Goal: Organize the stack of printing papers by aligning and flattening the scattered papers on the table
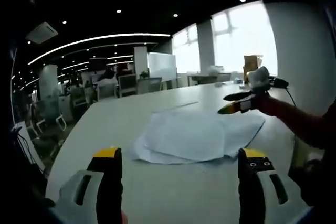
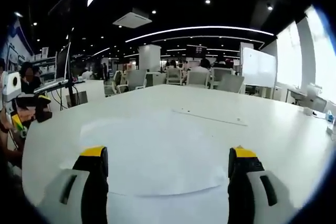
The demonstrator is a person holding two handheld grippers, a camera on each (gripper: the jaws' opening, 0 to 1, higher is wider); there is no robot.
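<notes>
A loose, uneven pile of white printing papers (image 1: 194, 137) lies on the big white table (image 1: 121, 116), its sheets fanned out at different angles. My left gripper (image 1: 179, 155) hovers just short of the pile's near edge, jaws wide apart and holding nothing. My right gripper (image 1: 236, 104), held by a hand in a red sleeve, hangs over the pile's far right corner. In the right gripper view the papers (image 2: 157, 145) spread between and beyond the open right gripper (image 2: 168, 153). The left gripper (image 2: 20, 119) shows at the left edge there.
A thin strip (image 2: 210, 116) lies on the table beyond the papers. Office chairs (image 2: 181, 77) line the far edge, with a whiteboard (image 2: 258, 67) behind. A cardboard box (image 1: 252, 64) sits by the window. A person (image 2: 26, 77) sits at the far left.
</notes>
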